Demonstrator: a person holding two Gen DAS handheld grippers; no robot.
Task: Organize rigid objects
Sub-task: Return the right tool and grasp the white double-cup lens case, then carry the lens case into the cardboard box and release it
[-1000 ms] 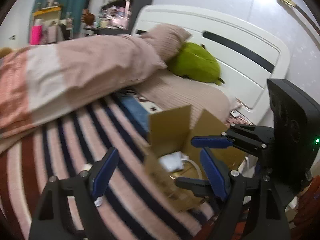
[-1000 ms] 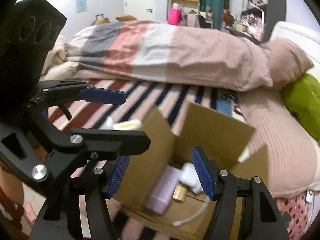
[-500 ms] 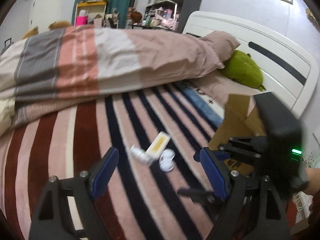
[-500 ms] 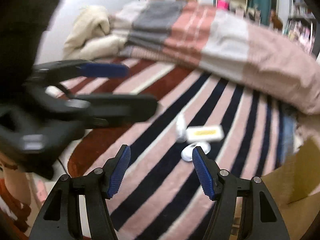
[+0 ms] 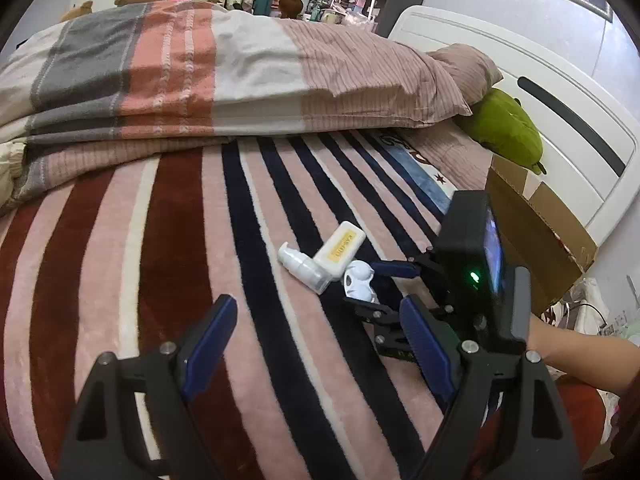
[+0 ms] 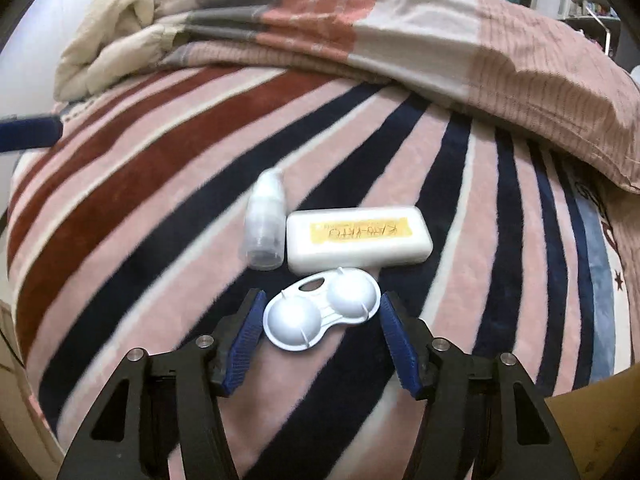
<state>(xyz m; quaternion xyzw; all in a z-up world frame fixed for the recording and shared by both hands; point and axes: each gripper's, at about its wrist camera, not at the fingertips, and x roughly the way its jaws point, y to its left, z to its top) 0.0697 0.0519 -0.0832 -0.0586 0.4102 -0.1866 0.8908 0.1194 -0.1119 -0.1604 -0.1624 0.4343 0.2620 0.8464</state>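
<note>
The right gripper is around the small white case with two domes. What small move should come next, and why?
Probably finish closing, then lift. The right gripper is closing with the two-domed case between its pads, which do not yet press on it. The small bottle and labelled white box lie just beyond, so a straight lift avoids them.

Right gripper (image 6: 322, 330) tilted down toward the bed, jaws closing, blue pads either side of a white case (image 6: 322, 316); pads not yet pressing on it. Left gripper (image 5: 316, 344) angled down, jaws wide, nothing between them. Bare forearm (image 5: 576, 360) behind the right gripper.
</note>
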